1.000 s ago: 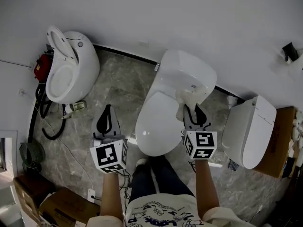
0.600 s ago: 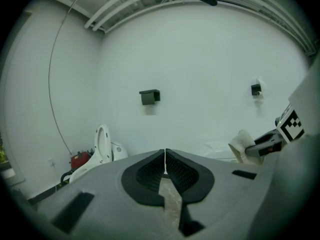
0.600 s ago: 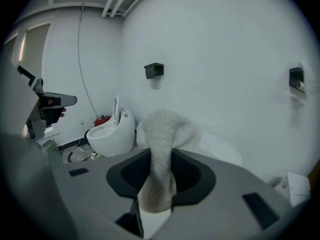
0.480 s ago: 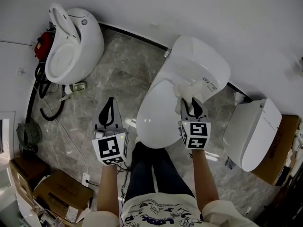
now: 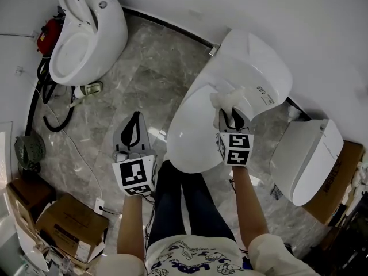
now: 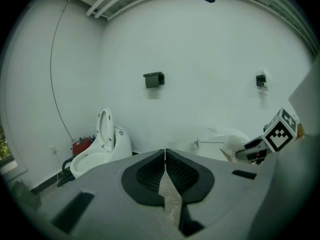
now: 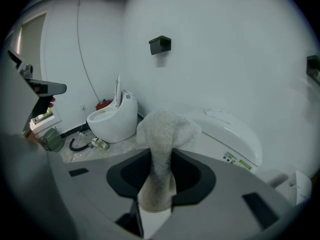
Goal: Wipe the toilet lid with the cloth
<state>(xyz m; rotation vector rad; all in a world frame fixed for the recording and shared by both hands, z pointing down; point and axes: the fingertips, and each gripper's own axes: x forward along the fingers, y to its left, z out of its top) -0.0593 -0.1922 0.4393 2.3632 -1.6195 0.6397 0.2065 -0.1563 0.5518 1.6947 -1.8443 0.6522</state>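
Right gripper (image 5: pixel 232 117) clamps a cloth (image 5: pixel 228 100) at the back of the closed toilet lid (image 5: pixel 192 140); left gripper (image 5: pixel 133 132), jaws together, empty, above floor (image 5: pixel 146 76).

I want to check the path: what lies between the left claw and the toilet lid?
Only bare grey floor, as the head view shows; the left claw hangs beside the toilet lid.
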